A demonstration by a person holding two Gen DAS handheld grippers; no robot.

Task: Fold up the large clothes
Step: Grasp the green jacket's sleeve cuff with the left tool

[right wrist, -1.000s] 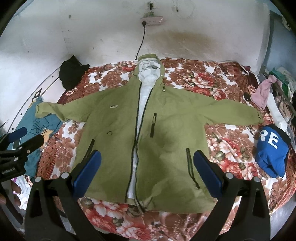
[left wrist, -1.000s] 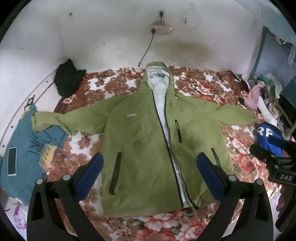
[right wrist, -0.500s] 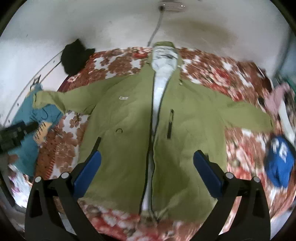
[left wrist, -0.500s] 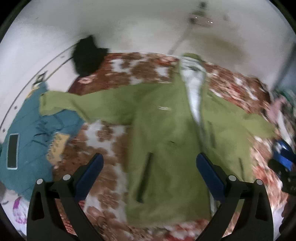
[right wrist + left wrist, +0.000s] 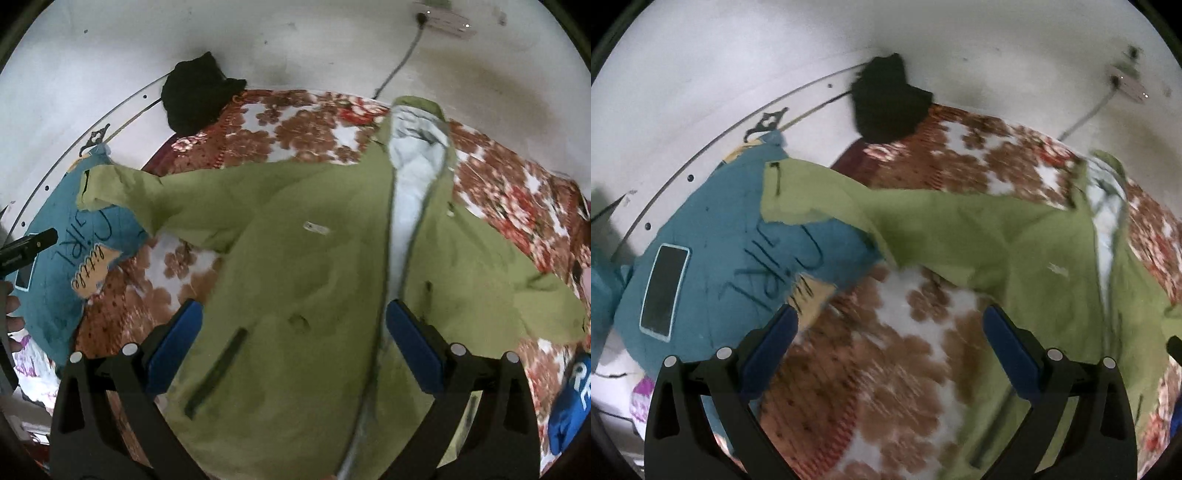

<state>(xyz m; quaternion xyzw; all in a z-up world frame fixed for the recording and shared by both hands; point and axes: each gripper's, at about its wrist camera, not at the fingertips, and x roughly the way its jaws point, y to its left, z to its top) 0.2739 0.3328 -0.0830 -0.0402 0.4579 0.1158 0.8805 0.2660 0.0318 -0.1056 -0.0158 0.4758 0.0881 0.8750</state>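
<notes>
1. Left hand-held gripper [image 5: 886, 343] is hovering with its blue-padded fingers [image 5: 768, 350] spread wide apart and gripping nothing; I am seeing it pointed down over the floral bedspread [image 5: 886, 369], just beside the jacket's outstretched sleeve.
2. My right hand-held gripper [image 5: 293, 339] is also hanging with fingers [image 5: 413, 350] parted and empty, aimed at the jacket's front, near the zipper line and a slanted pocket.
3. I am watching the green jacket [image 5: 295, 277] lying front-up and spread out on the bed, white lining showing at the open hood, sleeves reaching out to both sides.
4. One sleeve cuff [image 5: 790, 195] is resting on a teal cloth [image 5: 720, 258] with dark lettering, at the bed's edge.
5. I am making out a phone [image 5: 665, 291] lying flat on that teal cloth.
6. I am seeing a black garment [image 5: 195, 96] heaped in the far corner against the white wall [image 5: 295, 44], where a socket strip [image 5: 443, 22] with a trailing cord is mounted.
7. I am noticing a blue garment [image 5: 572, 402] with white letters lying at the right edge.
8. Both views are smearing with motion blur.
</notes>
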